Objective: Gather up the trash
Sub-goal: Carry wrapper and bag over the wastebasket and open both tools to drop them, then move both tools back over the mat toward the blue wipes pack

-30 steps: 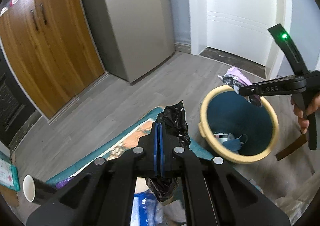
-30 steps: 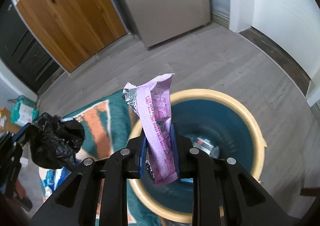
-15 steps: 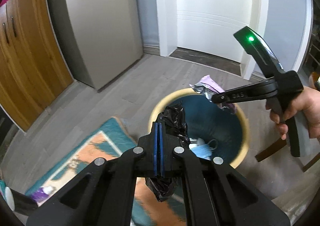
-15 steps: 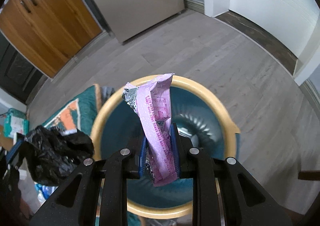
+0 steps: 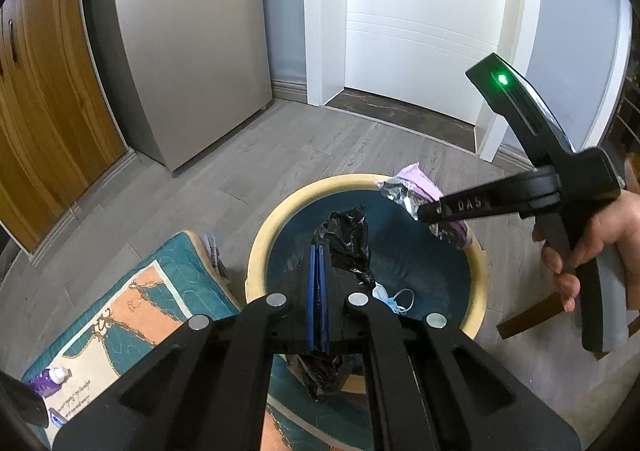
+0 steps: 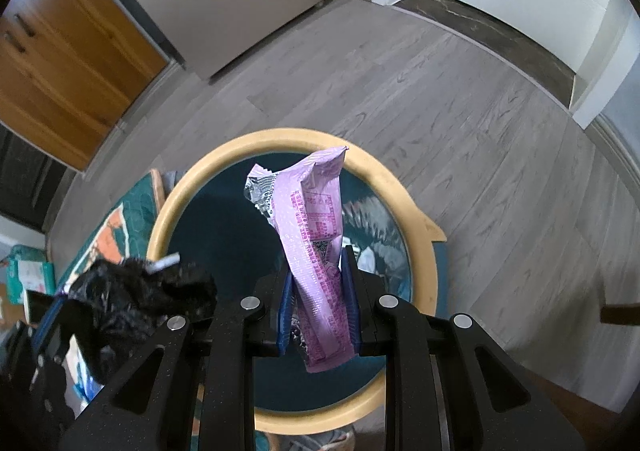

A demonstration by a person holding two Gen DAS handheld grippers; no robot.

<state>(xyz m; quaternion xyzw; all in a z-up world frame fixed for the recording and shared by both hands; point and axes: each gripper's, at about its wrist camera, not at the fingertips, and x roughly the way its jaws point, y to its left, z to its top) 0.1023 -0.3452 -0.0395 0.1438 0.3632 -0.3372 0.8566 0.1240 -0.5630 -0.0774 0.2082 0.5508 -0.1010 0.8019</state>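
Note:
A round bin with a cream rim [image 5: 260,247] [image 6: 168,207] and dark teal inside stands on the grey floor. My left gripper [image 5: 318,251] is shut on a crumpled black plastic bag [image 5: 348,235] [image 6: 132,295], held over the bin's mouth. My right gripper [image 6: 316,267] is shut on a pink-purple snack wrapper [image 6: 316,223] [image 5: 416,183] and hangs above the bin too; in the left wrist view the right gripper [image 5: 430,213] reaches in from the right, held by a hand [image 5: 612,235]. A blue face mask [image 5: 394,301] lies at the bin's bottom.
A teal and orange rug [image 5: 132,311] lies left of the bin, with a small purple bottle [image 5: 50,381] on it. A grey fridge [image 5: 188,43] and wooden cabinet [image 5: 44,91] stand behind, a white door [image 5: 420,23] at the back. A brown chair leg [image 5: 528,319] is at right.
Both grippers have moved from beside the bin to above its mouth and tipped further down. The black bag and the wrapper stay gripped.

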